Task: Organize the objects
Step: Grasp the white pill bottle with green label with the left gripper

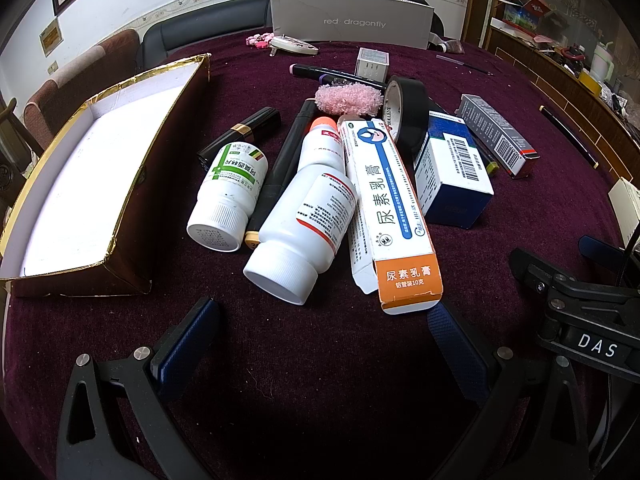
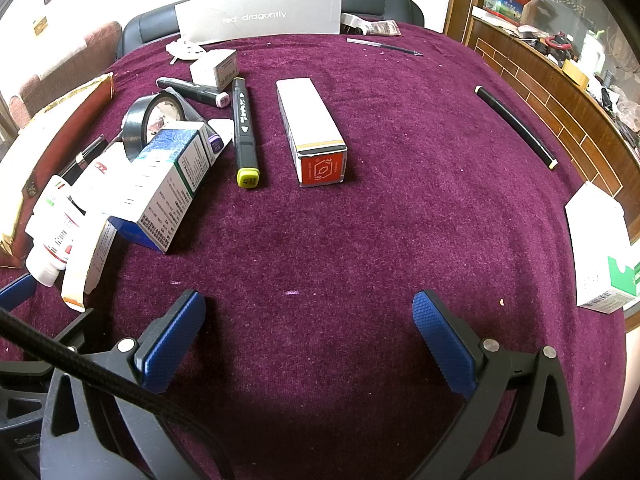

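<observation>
both the left gripper and right gripper are spread wide, empty; nearest, the white bottle, judged light, rigid and slippery, is best pinched across its body.

A napped, matt purple cloth covers the bench. The open box has crinkled gold foil edging and a plain white paper lining. Both bottles are smooth, slightly glossy white plastic with ribbed caps. The ointment carton is printed card. The tape roll shines black. The pink puff looks fuzzy. Each tongs' pads are textured blue rubber on matt black plastic.
</observation>
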Available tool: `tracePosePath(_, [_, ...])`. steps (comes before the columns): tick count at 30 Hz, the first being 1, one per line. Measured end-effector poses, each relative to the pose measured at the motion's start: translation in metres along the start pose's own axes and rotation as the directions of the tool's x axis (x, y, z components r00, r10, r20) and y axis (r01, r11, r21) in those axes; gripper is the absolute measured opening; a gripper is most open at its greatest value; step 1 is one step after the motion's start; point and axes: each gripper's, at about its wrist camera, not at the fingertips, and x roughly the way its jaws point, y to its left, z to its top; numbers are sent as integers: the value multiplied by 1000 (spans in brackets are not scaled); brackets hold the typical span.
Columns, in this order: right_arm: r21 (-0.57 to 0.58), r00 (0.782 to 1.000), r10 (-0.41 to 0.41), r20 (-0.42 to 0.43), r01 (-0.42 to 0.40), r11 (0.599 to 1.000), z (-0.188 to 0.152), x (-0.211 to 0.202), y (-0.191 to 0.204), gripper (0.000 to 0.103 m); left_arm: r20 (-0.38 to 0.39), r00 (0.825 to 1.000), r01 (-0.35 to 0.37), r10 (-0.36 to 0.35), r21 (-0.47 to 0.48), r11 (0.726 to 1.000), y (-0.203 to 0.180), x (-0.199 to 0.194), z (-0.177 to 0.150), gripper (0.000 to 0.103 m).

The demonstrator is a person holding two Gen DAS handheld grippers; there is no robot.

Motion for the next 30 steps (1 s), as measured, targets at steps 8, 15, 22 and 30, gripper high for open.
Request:
tracePosePath(8, [0,1000,1,0,-1,1000,0,0,0,103,0,1000,2,-2,5,1000,1,0,0,102])
tracePosePath(15, [0,1000,2,0,-2,1000,-1,0,0,103,-9,993,115,-115,29,993,11,-17,-8,101])
tracePosePath(22, [0,1000,3,0,-3,1000,-1,1,-1,103,83,980,174,-182,93,980,48,-53,-18,101])
tracePosePath(30, [-105,995,96,-10,-97,990,-3,0,-12,103,115,976,167,-185,154,974,60,-60,15,99])
